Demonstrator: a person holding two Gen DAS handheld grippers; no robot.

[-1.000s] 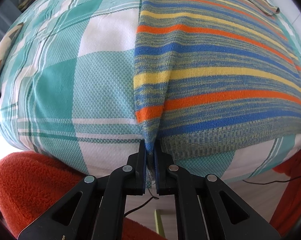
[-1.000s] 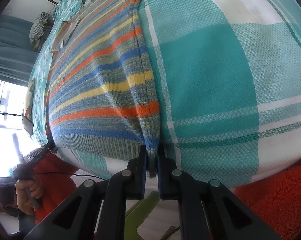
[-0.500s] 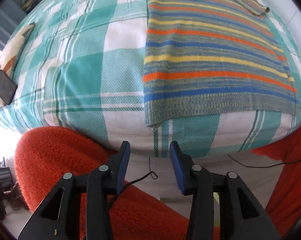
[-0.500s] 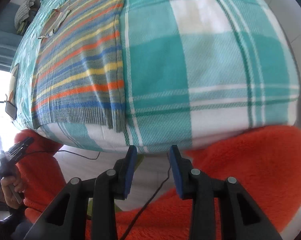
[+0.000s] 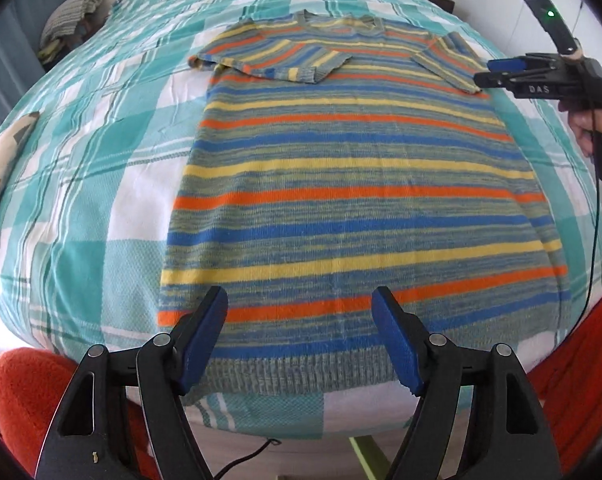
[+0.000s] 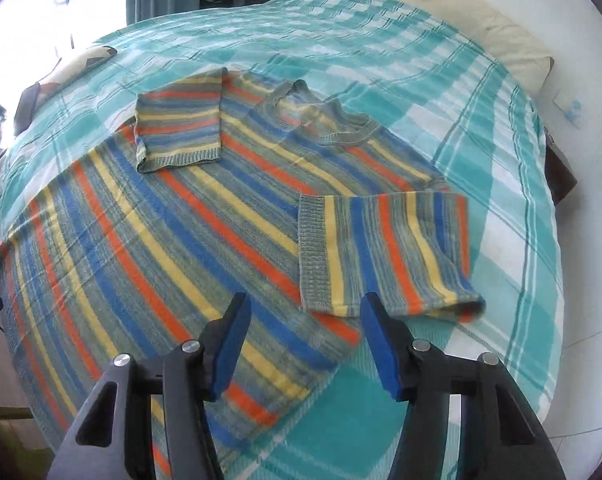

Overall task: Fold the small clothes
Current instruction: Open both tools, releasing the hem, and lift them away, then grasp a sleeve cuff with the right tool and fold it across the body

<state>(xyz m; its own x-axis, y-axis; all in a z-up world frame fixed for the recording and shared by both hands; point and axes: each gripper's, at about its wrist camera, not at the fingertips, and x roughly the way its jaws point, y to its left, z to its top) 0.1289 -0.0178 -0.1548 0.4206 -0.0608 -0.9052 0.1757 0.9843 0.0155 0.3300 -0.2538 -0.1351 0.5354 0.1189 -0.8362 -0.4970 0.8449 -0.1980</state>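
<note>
A striped knit sweater point(image 5: 349, 184) in orange, yellow, blue and grey lies flat on a teal-and-white checked bed cover point(image 5: 89, 184), both sleeves folded in over the chest. My left gripper point(image 5: 301, 296) is open and empty above the ribbed hem point(image 5: 301, 372). The right gripper shows at the far right in the left wrist view point(image 5: 501, 72), held in a hand. In the right wrist view my right gripper point(image 6: 305, 304) is open and empty over the sweater's side point(image 6: 173, 240), just short of the folded right sleeve point(image 6: 385, 248). The other sleeve point(image 6: 181, 124) lies folded near the collar.
A cream pillow point(image 6: 433, 20) lies at the bed's head. A patterned cushion point(image 6: 81, 64) and a dark flat object point(image 6: 25, 108) sit near the window side. Crumpled clothes point(image 5: 71, 20) lie beyond the bed. Orange fleece point(image 5: 25, 396) shows at the near edge.
Both grippers have let go of the hem corners and opened. They have lifted and moved forward over the sweater, the right one going round to the sweater's side.
</note>
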